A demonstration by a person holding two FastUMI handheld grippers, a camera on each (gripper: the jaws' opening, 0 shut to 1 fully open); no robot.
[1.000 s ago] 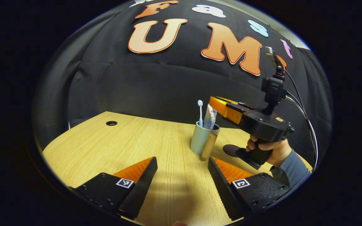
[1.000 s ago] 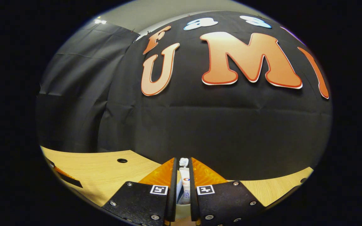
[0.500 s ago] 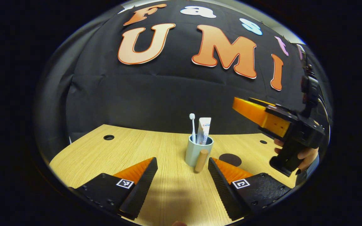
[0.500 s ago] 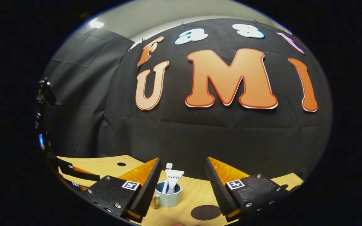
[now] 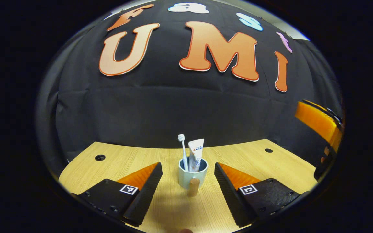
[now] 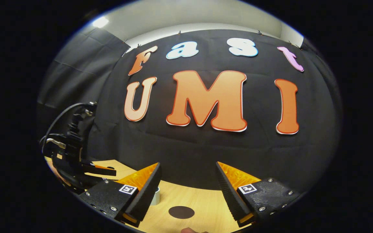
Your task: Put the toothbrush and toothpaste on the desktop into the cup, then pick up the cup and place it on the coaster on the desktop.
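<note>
A pale blue-grey cup (image 5: 186, 178) with a wooden handle (image 5: 193, 187) stands upright on the wooden desk (image 5: 125, 161). A white toothbrush (image 5: 182, 152) and a toothpaste tube (image 5: 196, 154) stand inside it. My left gripper (image 5: 188, 168) is open, and the cup sits just beyond the gap between its fingers, untouched. My right gripper (image 6: 187, 166) is open and holds nothing. It hangs above the desk, with a dark round coaster (image 6: 181, 212) below its gap. A sliver of the cup (image 6: 156, 196) peeks out beside its left finger. The right gripper (image 5: 319, 124) also shows at the far right of the left gripper view.
The desk has small round holes at the back left (image 5: 100, 157) and back right (image 5: 268, 150). The black cloth wall closes off the desk's far edge. The left gripper (image 6: 76, 161), with its cables, shows at the left of the right gripper view.
My right gripper opened, let go of the toothpaste in the cup and drew back up and to the right. My left gripper swung so the cup lines up with its gap.
</note>
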